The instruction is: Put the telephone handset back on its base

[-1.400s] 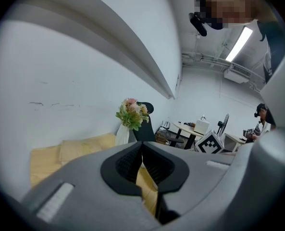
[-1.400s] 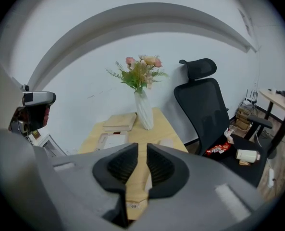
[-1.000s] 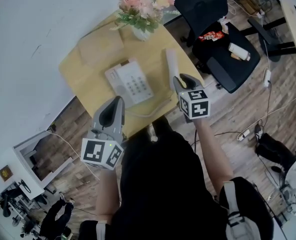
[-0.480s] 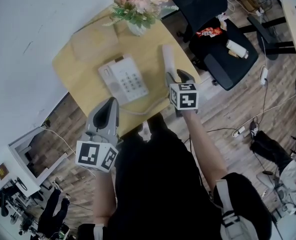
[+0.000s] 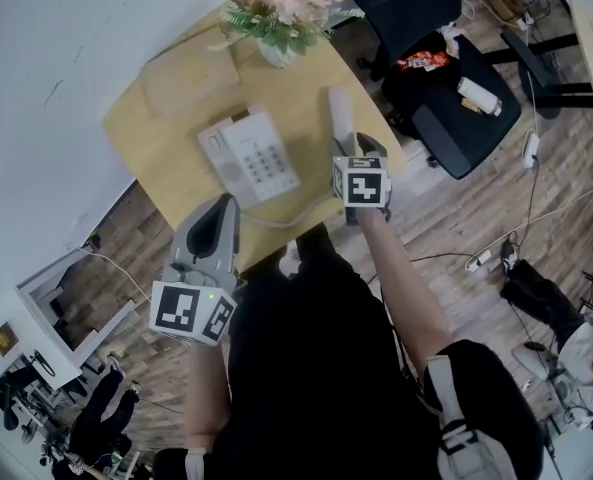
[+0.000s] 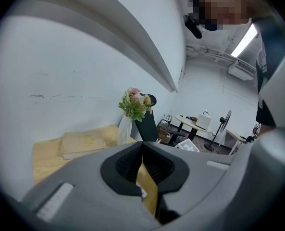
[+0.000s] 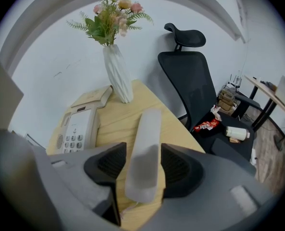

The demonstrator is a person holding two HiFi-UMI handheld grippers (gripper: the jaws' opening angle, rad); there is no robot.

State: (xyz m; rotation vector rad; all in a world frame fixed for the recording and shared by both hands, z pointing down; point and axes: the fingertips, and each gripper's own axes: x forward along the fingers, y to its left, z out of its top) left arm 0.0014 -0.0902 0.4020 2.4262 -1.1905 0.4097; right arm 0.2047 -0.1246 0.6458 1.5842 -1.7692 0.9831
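Observation:
The white handset [image 5: 339,118] lies flat on the wooden table [image 5: 166,158], right of the white phone base [image 5: 248,158]. My right gripper [image 5: 352,151] straddles the handset's near end. In the right gripper view the handset [image 7: 144,148] runs between the two pads, and the jaws of the right gripper [image 7: 143,165] are opening around it. The base [image 7: 77,129] with its keypad sits to the left. My left gripper [image 5: 221,218] hovers at the table's near edge, shut and empty; the left gripper view shows the pads of the left gripper [image 6: 142,165] together.
A white vase of flowers [image 5: 281,13] and a tan book [image 5: 188,78] stand at the table's far side. The phone cord [image 5: 286,223] loops along the near edge. A black office chair [image 5: 446,98] with litter on its seat stands to the right.
My right gripper has moved forward and a little left, further over the handset's near end. The left gripper has barely moved.

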